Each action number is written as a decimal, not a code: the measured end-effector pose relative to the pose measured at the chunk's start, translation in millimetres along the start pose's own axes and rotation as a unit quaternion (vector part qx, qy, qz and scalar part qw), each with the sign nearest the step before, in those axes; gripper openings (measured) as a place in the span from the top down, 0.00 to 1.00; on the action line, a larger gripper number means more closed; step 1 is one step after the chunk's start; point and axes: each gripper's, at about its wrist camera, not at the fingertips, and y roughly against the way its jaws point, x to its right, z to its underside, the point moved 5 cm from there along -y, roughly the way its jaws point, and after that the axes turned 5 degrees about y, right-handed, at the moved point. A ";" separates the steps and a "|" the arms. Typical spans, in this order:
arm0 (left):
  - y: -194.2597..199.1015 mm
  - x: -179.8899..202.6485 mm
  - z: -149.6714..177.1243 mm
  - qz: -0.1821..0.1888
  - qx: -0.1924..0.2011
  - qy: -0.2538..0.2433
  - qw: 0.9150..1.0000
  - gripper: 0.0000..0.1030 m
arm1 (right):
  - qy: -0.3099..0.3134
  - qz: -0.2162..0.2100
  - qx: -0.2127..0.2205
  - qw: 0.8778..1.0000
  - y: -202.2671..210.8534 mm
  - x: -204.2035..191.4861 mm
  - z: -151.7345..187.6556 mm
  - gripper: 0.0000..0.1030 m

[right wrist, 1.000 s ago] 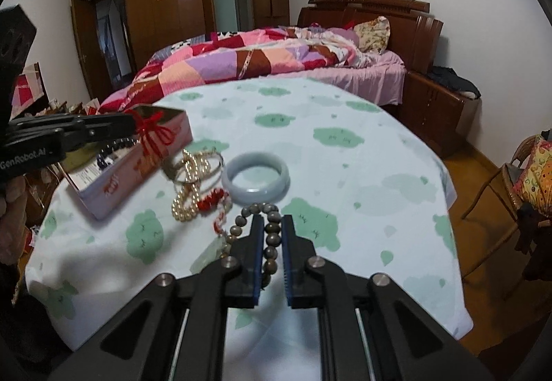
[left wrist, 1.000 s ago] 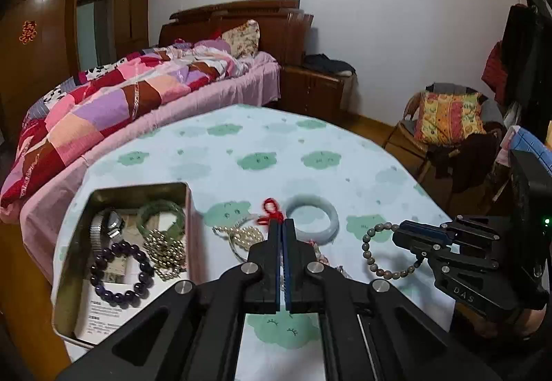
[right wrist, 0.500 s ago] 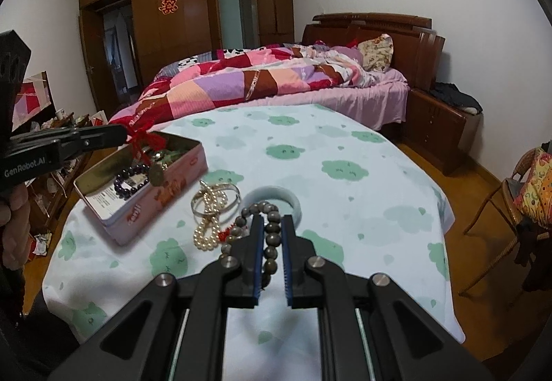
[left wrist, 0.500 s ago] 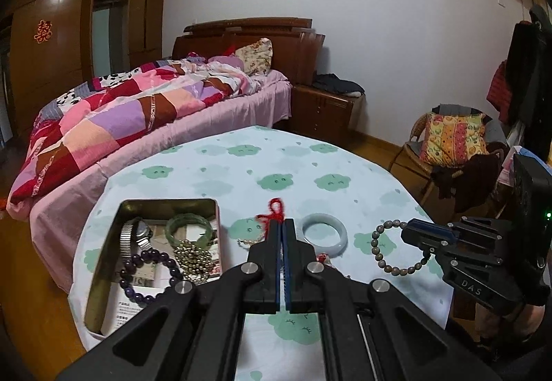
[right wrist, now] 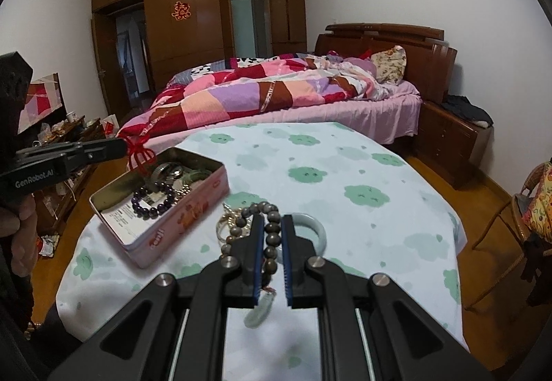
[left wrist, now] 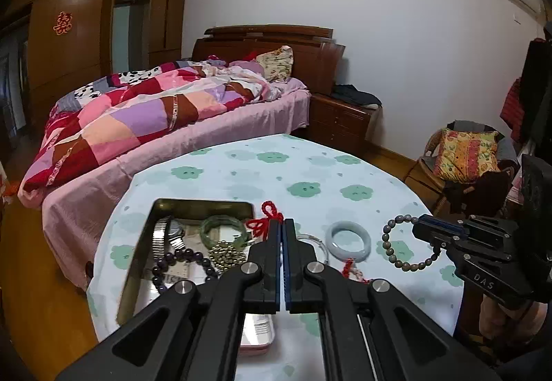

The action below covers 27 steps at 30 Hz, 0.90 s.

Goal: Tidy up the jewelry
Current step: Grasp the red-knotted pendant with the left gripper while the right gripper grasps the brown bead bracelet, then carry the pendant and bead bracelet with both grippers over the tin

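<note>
left gripper (left wrist: 283,232): clamped on red cord (left wrist: 265,220), above tin (left wrist: 138,260)
right gripper (right wrist: 272,236): clamped on bead bracelet (right wrist: 270,229)
jade bangle (left wrist: 348,240): on tabletop (left wrist: 310,174), right of tin

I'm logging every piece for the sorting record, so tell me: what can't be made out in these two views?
- Left wrist view: the tin's near end and the pearl strand are behind the left gripper.
- Right wrist view: the pale bangle's near side is behind the right gripper's fingers.
- Both views: what hangs from the red cord is unclear.
</note>
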 end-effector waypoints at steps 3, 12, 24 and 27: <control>2.5 -8.7 0.4 -0.005 0.001 0.006 1.000 1.00 | 0.003 -0.005 0.002 1.000 -2.5 -4.6 -5.0 0.88; 5.7 -32.3 1.8 -0.017 0.002 0.023 1.000 1.00 | 0.022 -0.019 0.009 1.000 -10.1 -24.2 -21.7 0.88; 2.7 -64.1 5.6 -0.032 -0.002 0.048 0.998 1.00 | 0.043 -0.048 0.012 0.998 -28.8 -55.8 -38.5 0.88; 0.5 -71.9 6.6 -0.036 -0.003 0.054 0.998 1.00 | 0.049 -0.058 0.010 0.997 -36.4 -65.3 -42.7 0.88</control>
